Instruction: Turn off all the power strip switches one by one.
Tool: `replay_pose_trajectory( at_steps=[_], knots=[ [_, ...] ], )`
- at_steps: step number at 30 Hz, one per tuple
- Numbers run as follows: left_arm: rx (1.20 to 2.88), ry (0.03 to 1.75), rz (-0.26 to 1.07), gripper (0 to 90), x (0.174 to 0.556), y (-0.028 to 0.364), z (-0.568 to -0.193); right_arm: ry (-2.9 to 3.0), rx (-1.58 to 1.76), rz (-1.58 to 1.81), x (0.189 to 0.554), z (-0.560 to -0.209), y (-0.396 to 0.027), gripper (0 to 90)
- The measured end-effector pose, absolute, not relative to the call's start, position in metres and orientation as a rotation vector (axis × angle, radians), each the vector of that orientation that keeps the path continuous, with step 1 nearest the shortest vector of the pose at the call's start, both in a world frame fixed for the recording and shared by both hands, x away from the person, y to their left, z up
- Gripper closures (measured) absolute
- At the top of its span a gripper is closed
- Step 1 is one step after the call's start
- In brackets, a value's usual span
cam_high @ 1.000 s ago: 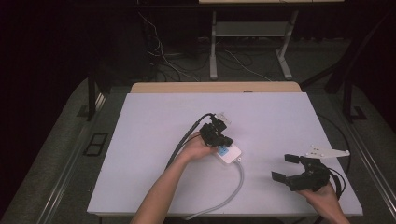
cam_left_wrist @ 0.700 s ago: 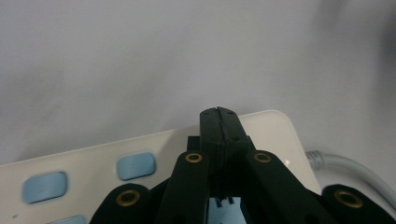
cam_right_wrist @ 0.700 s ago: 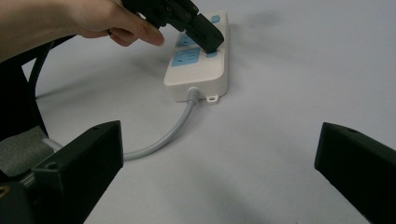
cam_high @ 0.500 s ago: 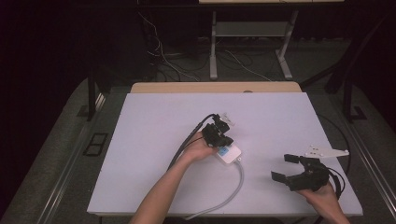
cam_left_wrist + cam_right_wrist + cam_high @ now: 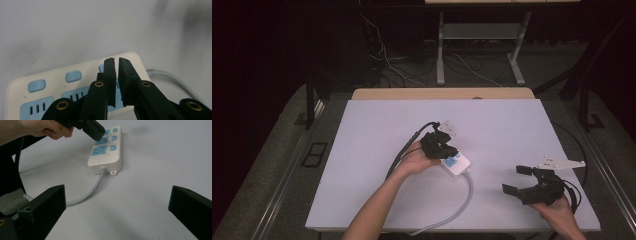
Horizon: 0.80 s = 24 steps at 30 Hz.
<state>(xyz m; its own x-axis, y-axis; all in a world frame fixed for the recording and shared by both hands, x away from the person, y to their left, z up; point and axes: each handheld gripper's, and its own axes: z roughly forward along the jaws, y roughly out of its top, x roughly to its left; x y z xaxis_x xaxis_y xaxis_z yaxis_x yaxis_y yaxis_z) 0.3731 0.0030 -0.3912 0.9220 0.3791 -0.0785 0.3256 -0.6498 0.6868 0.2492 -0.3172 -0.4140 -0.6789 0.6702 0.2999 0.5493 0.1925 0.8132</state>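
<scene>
Left tool [image 5: 451,150] working the switches of the power strip [image 5: 458,164]
Strip lies mid-desk [image 5: 377,130], cable [image 5: 462,202] trailing to 6 o'clock; left tool's jaws, nearly closed and empty, have just been parting above a blue switch [image 5: 73,76]; right tool [image 5: 516,181] gapes idle at 4 o'clock; next likely lifting clear

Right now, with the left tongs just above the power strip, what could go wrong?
1. The left tongs, nearly shut and empty, have just been opening slightly above the power strip; a tip could catch a blue switch or a socket.
2. The strip lies loose on the table, so a push could slide it.
3. Its grey cable runs to the near table edge, where a forearm could snag it. The right tongs rest open, well apart.
</scene>
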Motion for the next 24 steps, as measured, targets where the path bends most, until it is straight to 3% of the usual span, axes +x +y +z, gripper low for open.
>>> replay_pose_trajectory(
  at_steps=[5,14,19,24],
  knots=[
    [2.279,0.480,0.096,79.0,0.362,0.014,-0.378,2.325,1.202,1.506,0.249,-0.414,-0.317,1.0],
    [2.227,0.531,0.051,52.3,0.349,0.038,-0.365,2.329,1.200,1.505,0.249,-0.414,-0.316,1.0],
    [2.212,0.571,0.087,34.6,0.343,0.057,-0.362,2.328,1.197,1.505,0.249,-0.414,-0.316,1.0],
    [2.156,0.625,0.097,22.2,0.337,0.081,-0.358,2.325,1.202,1.501,0.249,-0.414,-0.316,1.0]
  ],
)
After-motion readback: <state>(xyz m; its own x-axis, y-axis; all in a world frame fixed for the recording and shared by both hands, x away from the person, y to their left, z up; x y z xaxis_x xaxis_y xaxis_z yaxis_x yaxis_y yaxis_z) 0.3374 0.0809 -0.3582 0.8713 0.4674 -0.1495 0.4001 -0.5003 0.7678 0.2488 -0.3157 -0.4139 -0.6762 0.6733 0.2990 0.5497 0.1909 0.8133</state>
